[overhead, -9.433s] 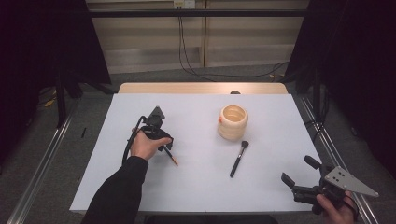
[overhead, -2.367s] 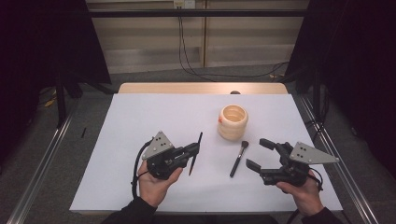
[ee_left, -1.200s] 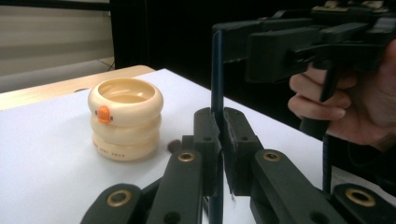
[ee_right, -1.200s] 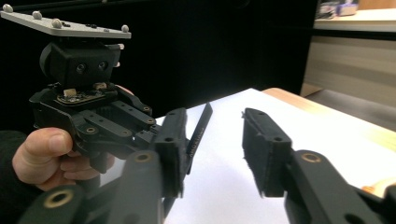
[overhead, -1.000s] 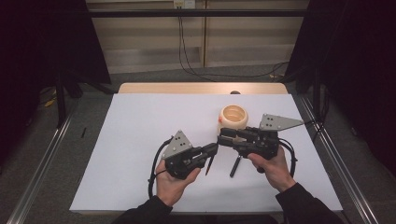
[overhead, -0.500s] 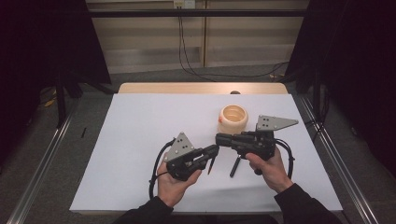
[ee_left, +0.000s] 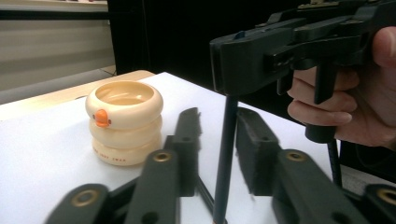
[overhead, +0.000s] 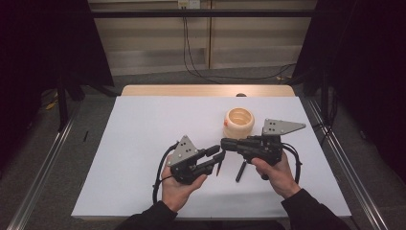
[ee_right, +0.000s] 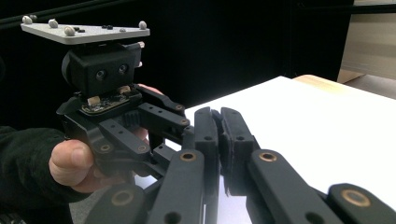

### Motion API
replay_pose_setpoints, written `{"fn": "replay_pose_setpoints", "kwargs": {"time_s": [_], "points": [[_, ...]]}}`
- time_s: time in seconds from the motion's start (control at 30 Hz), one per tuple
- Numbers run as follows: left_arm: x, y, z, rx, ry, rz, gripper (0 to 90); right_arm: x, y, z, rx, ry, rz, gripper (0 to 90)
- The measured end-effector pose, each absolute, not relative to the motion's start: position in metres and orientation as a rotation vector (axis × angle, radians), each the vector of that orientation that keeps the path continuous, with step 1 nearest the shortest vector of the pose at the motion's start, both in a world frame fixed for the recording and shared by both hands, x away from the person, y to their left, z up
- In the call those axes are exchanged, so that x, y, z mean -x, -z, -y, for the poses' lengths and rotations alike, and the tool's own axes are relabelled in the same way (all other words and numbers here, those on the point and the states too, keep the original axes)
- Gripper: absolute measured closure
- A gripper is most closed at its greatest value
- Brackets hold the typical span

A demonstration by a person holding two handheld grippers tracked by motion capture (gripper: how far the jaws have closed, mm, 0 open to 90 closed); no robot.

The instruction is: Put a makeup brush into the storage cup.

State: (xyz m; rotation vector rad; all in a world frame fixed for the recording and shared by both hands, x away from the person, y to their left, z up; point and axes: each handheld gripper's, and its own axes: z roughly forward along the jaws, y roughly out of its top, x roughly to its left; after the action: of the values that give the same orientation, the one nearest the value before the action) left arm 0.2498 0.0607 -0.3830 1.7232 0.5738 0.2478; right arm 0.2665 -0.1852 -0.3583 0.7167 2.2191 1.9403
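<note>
A thin dark pencil [ee_left: 226,154] stands nearly upright above the white table [overhead: 143,124]. My right gripper [overhead: 225,143] is shut on the pencil's top end; the left gripper view has this gripper [ee_left: 229,70] clamped on it from the right. My left gripper [overhead: 218,155] sits just below, and its jaws have just been opening. The pencil [overhead: 219,167] passes between the left gripper's [ee_left: 218,119] pads with a gap on each side. In the right gripper view my own jaws [ee_right: 219,116] are pressed together, with the left gripper's camera housing [ee_right: 103,70] right behind them.
A cream cup of stacked rings [overhead: 239,122] with an orange beak [ee_left: 102,117] stands just beyond both grippers. A dark make-up brush [overhead: 241,171] lies on the table under the right hand. Metal rails [overhead: 43,167] run along both table sides.
Both grippers came together mid-table from the left and the front right. Over the last second the right jaws closed on the pencil's top, and the left jaws parted from it.
</note>
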Motion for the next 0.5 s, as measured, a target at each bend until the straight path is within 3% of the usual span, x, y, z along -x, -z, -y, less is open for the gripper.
{"fn": "replay_pose_setpoints", "kwargs": {"time_s": [0.23, 0.5], "points": [[-0.2528, 0.3853, -0.0619, -1.711, -0.227, -0.61, 44.8, -0.2643, 0.3531, 0.1889, -0.687, -1.944, -2.2, 87.3], [-0.2512, 0.3853, -0.0563, -1.729, -0.256, -0.548, 29.9, -0.2632, 0.3482, 0.1937, -0.678, -1.948, -2.188, 87.3]]}}
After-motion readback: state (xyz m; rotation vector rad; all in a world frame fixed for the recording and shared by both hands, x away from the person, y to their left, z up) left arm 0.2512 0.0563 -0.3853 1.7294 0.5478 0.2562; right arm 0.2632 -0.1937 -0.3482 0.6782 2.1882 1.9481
